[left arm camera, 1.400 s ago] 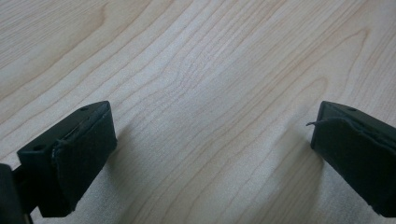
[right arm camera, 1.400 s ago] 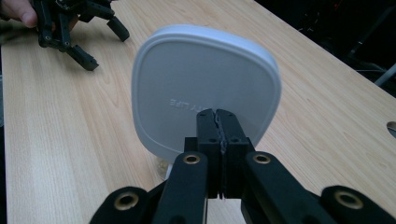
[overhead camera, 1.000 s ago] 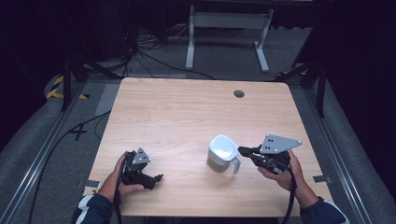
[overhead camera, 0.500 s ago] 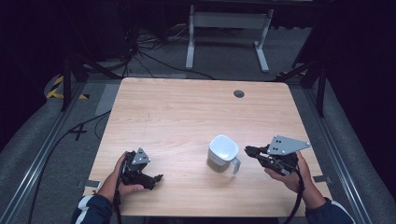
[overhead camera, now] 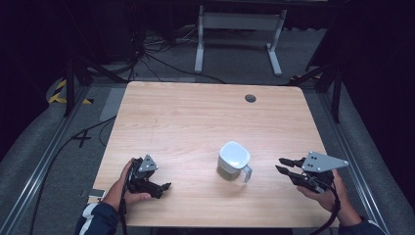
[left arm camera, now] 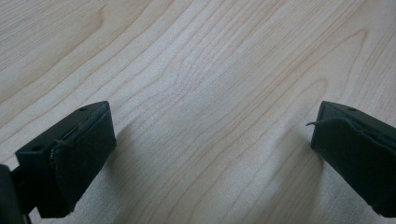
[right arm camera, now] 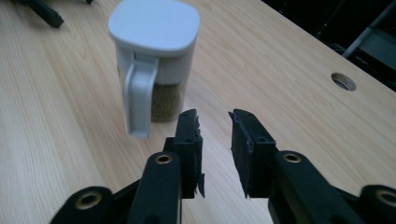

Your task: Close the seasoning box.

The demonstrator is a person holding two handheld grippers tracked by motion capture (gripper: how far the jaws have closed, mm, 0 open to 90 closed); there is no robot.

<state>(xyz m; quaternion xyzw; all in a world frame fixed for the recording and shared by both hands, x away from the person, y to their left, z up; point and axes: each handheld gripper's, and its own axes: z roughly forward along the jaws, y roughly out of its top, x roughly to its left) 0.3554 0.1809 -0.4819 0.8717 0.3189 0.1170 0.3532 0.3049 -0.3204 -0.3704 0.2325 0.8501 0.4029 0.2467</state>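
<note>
Two hand-held grippers sit low in the high view, one at each lower corner of a pale wooden table [overhead camera: 195, 122]. The left gripper [overhead camera: 164, 187], at lower left of that frame, rests on the tabletop in the person's left hand [overhead camera: 122, 188]; in the left gripper view its black jaws stand wide apart at the frame's two lower corners, with bare wood grain between them. The right gripper [overhead camera: 283, 165], at lower right, is held by the right hand [overhead camera: 325, 193] and points toward the frame's left; the right gripper view shows its jaws [right arm camera: 215, 149] parted by a narrow gap, holding nothing. Between the two grippers, nearer the right one, stands a small jar [overhead camera: 233, 161] with a white lid [right arm camera: 154, 23] and a white handle [right arm camera: 137, 100], upright on the table, its clear body showing an olive-green, grainy filling. The handle faces the right gripper, well apart from it. A round hole [overhead camera: 250, 98] lies near the table's far edge
</note>
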